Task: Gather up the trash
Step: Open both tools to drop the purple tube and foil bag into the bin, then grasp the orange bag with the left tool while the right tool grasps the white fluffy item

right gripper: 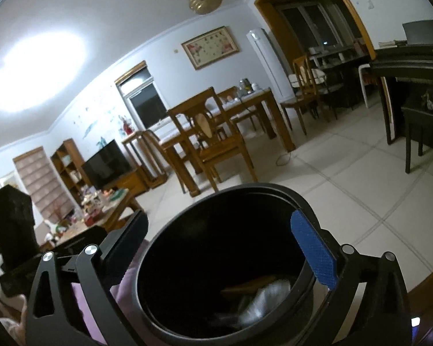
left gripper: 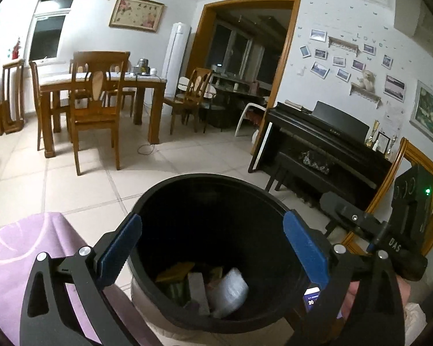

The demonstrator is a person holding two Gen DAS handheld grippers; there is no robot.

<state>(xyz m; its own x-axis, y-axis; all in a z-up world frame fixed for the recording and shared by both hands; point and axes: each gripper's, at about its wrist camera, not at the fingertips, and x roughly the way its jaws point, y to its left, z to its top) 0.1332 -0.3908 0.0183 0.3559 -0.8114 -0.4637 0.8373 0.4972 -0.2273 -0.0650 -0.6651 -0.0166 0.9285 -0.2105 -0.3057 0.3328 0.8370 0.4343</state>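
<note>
Both grippers hang over the black trash bin [left gripper: 207, 248], and both stand wide apart with nothing between the pads. The left gripper [left gripper: 213, 255] looks straight down the bin's mouth: its blue fingers [left gripper: 118, 253] frame the rim from either side. Down on the bin's floor lie a crumpled clear plastic bag [left gripper: 231, 291], a yellow packet [left gripper: 174, 271] and a grey carton [left gripper: 197, 288]. The right gripper [right gripper: 216, 256] sits just as near, the bin straight ahead and below it. The trash here looks dropped; any next piece lies elsewhere, out of view.
</note>
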